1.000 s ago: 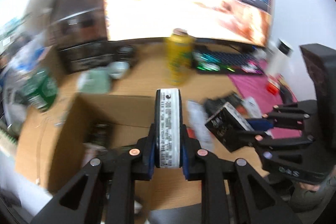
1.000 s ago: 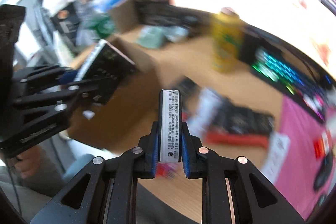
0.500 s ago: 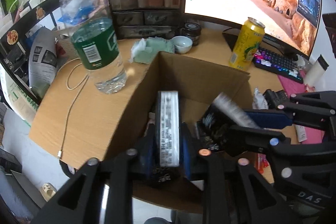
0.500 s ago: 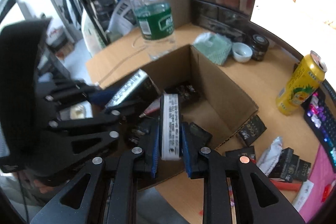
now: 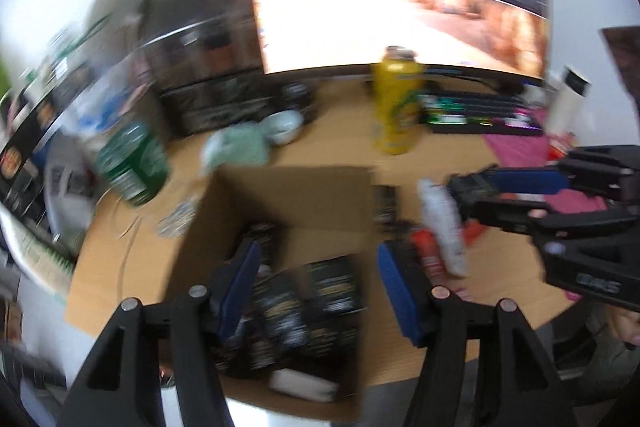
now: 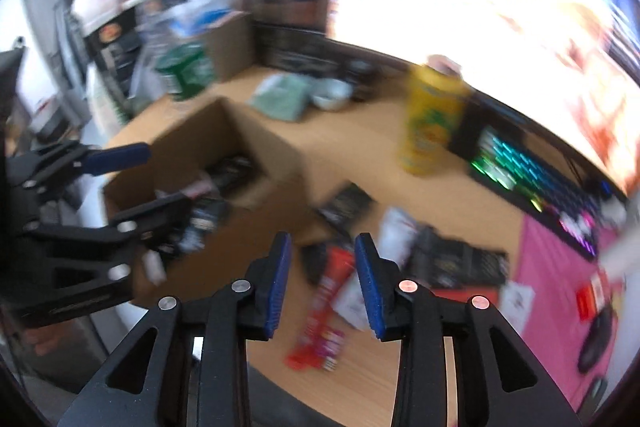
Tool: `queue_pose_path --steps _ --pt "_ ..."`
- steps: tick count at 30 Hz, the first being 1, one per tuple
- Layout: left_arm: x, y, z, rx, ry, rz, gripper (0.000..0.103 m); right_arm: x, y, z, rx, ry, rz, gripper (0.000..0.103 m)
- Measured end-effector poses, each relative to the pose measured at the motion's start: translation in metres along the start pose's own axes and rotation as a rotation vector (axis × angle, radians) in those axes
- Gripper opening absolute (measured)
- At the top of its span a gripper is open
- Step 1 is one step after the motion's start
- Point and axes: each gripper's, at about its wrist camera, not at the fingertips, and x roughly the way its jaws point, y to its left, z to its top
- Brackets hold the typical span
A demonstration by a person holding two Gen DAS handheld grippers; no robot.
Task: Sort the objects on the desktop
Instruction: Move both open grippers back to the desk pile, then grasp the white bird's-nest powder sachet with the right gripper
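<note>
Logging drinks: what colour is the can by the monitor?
Yellow with green print; the can shows best in the right wrist view.

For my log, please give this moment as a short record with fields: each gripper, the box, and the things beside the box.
left gripper: open, holds nothing, over the cardboard box
right gripper: open, holds nothing, over the red packet
box contents: dark packets, one white item
beside box: yellow can, more dark packets
image: blurred

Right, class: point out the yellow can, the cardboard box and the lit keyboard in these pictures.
yellow can [image 5: 396, 107]: left wrist view, middle of its printed side.
cardboard box [image 5: 296, 195]: left wrist view, bare inner face of the far wall.
keyboard [image 6: 520, 167]: right wrist view, on its glowing keys.
</note>
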Motion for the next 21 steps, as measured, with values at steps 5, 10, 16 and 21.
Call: queue_pose_path --steps 5,10,16,21 --pt "0.024 -0.062 0.005 0.088 0.049 -0.092 0.067 0.019 -0.053 -0.041 0.091 0.075 -0.052 0.035" --pt "0.076 -0.104 -0.016 0.160 0.191 -0.110 0.067 0.038 -0.118 -0.080 0.250 0.142 -0.143 0.035" --pt "0.118 -0.111 -0.035 0.129 0.310 -0.104 0.067 0.050 -0.171 -0.103 0.342 0.174 -0.200 0.035" --pt "0.135 -0.115 -0.031 0.125 0.338 -0.099 0.067 0.056 -0.191 -0.096 0.341 0.168 -0.237 0.035"
